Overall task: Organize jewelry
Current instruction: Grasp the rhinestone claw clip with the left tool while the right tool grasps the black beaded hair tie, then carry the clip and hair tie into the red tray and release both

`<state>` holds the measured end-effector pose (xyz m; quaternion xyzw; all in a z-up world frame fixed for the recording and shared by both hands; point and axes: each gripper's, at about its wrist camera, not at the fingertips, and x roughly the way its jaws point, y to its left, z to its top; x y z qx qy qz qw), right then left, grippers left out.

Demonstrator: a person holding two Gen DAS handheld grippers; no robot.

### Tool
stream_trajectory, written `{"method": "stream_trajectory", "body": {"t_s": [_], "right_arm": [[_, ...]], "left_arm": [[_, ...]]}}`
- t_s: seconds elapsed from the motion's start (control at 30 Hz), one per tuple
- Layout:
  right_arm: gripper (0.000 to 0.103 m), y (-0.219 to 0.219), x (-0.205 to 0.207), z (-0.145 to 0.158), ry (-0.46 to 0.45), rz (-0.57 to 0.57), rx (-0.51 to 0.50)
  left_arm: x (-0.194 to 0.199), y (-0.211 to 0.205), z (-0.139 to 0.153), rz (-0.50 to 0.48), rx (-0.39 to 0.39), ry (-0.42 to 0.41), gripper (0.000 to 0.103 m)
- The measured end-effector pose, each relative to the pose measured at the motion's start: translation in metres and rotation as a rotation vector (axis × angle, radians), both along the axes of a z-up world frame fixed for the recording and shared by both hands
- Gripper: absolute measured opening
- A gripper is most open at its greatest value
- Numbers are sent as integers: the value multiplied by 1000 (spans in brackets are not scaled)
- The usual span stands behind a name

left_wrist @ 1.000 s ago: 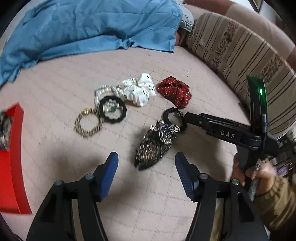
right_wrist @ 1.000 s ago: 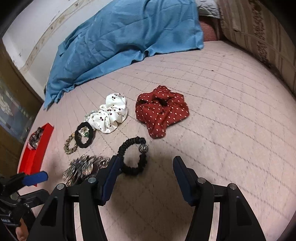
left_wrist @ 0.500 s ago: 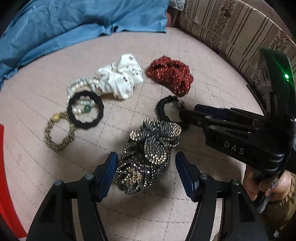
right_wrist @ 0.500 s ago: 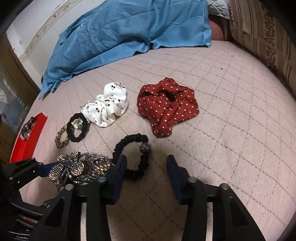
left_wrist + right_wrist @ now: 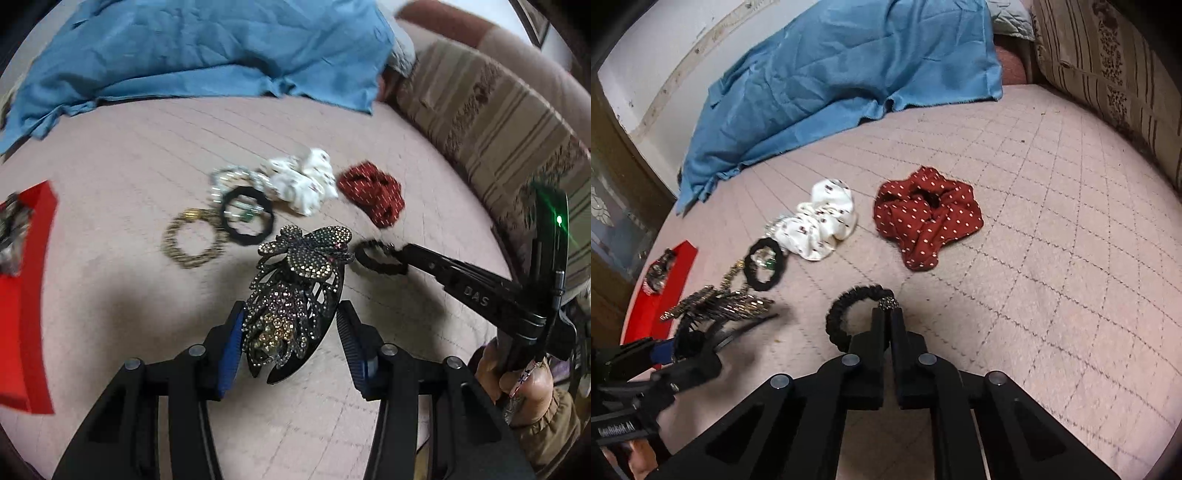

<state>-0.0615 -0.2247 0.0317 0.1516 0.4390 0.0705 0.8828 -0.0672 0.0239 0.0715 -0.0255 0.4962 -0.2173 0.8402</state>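
Observation:
A large rhinestone hair clip (image 5: 295,295) sits between the fingers of my left gripper (image 5: 290,332), which is shut on it and holds it just off the pink quilt; it also shows in the right wrist view (image 5: 716,302). My right gripper (image 5: 888,317) is shut on a black bead hair tie (image 5: 849,310), which also shows in the left wrist view (image 5: 380,256). A red tray (image 5: 26,295) with one jewelled piece lies at the left.
On the quilt lie a red dotted scrunchie (image 5: 923,218), a white scrunchie (image 5: 820,225), a black ring band (image 5: 245,218), a gold bracelet (image 5: 192,240) and a pearl bracelet (image 5: 229,177). A blue cloth (image 5: 207,48) lies behind. A striped cushion (image 5: 498,122) borders the right.
My left gripper closed on the rhinestone clip and raised it. My right gripper closed on the black hair tie.

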Motion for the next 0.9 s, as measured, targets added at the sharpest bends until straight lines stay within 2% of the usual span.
{"method": "stream_trajectory", "body": {"t_s": [0.27, 0.47, 0.67, 0.77, 0.9], "right_arm": [[3, 17, -13, 41, -62, 45, 19], [3, 55, -13, 76, -103, 121, -17], [3, 118, 1, 97, -110, 242, -41], [3, 161, 10, 102, -104, 316, -47], [3, 231, 22, 103, -85, 436, -58]], "left_arm": [[-12, 66, 21, 152, -42, -55, 48], [-13, 135, 31, 293, -58, -90, 48], [-7, 211, 23, 474, -17, -90, 48], [-8, 246, 14, 554, -18, -79, 48], [-10, 282, 2, 631, 28, -72, 48]]}}
